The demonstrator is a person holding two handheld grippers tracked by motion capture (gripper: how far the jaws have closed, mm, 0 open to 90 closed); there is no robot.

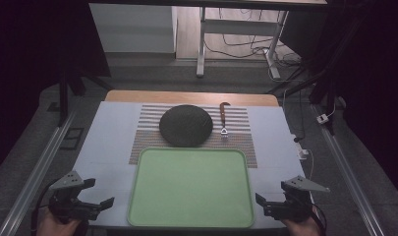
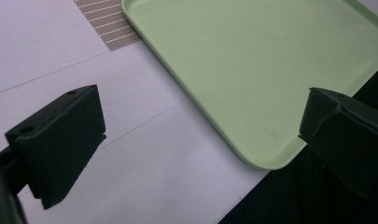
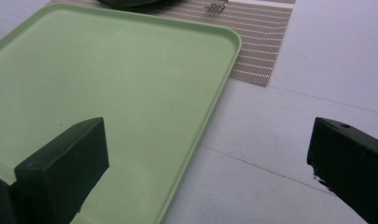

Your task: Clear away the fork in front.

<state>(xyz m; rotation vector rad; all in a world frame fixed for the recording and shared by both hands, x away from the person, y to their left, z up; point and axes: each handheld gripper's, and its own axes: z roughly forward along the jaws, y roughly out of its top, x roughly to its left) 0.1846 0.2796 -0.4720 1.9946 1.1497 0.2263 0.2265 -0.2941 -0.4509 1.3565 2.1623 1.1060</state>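
A pale green tray (image 1: 152, 216) lies empty at the near middle of the white table. Behind it, on a striped placemat (image 1: 245, 147), sit a dark round plate (image 1: 185, 125) and a fork (image 1: 223, 118) with a brown handle. My left gripper (image 1: 102, 194) hovers open by the tray's near left corner, nothing between its jaws. My right gripper (image 1: 271, 196) hovers open by the near right corner, also empty. In the left gripper view the tray (image 2: 317, 18) spans the gap between the jaws. The right gripper view shows the tray (image 3: 226, 65), the placemat (image 3: 266, 42) and the fork's tines (image 3: 216, 6).
The white table cover (image 1: 108, 142) has bare room left and right of the tray. Metal rails run along both sides of the table. Beyond the far edge stand desk legs and loose cables (image 1: 245, 46) on the floor.
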